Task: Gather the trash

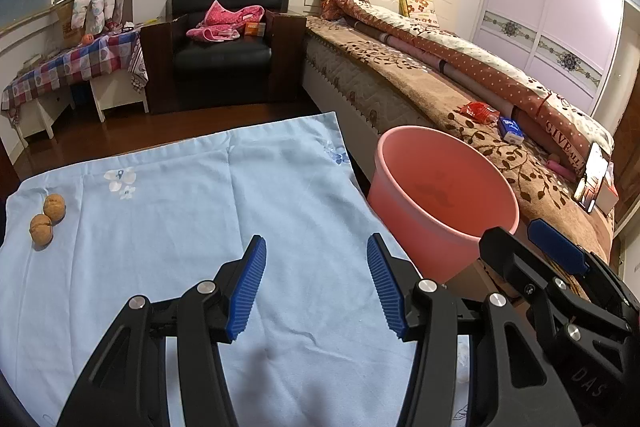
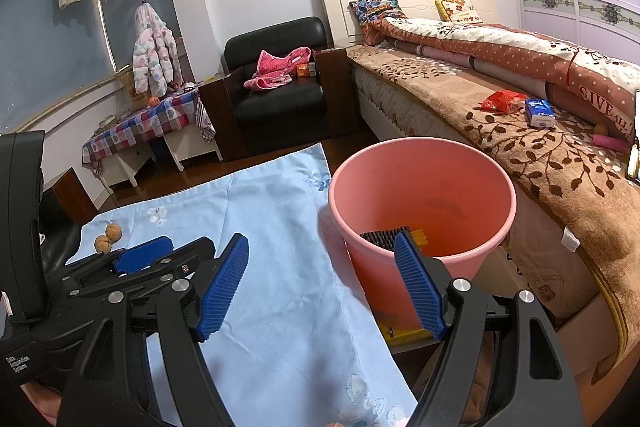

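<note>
A pink bin (image 1: 444, 187) stands at the right edge of a table covered with a light blue cloth (image 1: 192, 219); it also shows in the right wrist view (image 2: 420, 187) with a dark brush-like item and something yellow (image 2: 396, 237) inside. Two walnuts (image 1: 47, 217) lie on the cloth's far left, also seen in the right wrist view (image 2: 107, 237). My left gripper (image 1: 316, 259) is open and empty above the cloth. My right gripper (image 2: 322, 255) is open and empty, hovering by the bin's near rim; it shows in the left wrist view (image 1: 556, 251).
A bed with a brown leaf blanket (image 2: 560, 155) runs along the right, carrying a red packet (image 2: 502, 101) and a blue tissue pack (image 2: 539, 113). A black armchair (image 1: 224, 39) with pink clothing and a checkered side table (image 1: 72, 63) stand at the back.
</note>
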Tool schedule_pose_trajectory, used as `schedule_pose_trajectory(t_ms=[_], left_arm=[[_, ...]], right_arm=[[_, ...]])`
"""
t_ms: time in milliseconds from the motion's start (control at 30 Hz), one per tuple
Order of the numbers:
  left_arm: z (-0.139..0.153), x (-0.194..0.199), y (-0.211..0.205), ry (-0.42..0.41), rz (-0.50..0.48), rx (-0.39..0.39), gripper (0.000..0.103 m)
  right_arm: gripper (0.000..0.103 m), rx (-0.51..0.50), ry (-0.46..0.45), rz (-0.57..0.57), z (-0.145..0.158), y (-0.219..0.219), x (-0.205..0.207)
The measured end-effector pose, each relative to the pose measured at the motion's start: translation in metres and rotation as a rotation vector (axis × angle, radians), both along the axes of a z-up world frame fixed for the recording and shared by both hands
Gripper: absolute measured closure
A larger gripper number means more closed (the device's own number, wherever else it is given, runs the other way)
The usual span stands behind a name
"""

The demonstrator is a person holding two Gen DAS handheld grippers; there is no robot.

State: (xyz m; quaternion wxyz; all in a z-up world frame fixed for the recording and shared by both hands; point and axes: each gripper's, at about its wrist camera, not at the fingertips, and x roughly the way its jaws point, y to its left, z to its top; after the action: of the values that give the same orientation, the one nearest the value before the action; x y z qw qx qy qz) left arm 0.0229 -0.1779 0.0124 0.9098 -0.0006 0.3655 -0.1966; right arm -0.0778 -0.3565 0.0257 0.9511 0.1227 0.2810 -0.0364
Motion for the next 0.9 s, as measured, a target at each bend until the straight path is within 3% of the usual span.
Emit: schedule_pose_trajectory(t_ms=[900], left_arm=[[-0.0025,0.0035,-0.0020,0.019,0.013,0.025,0.051]], right_arm=[[0.027,-0.003,0.010,0.000,0.0002,0.0022,-0.0001]])
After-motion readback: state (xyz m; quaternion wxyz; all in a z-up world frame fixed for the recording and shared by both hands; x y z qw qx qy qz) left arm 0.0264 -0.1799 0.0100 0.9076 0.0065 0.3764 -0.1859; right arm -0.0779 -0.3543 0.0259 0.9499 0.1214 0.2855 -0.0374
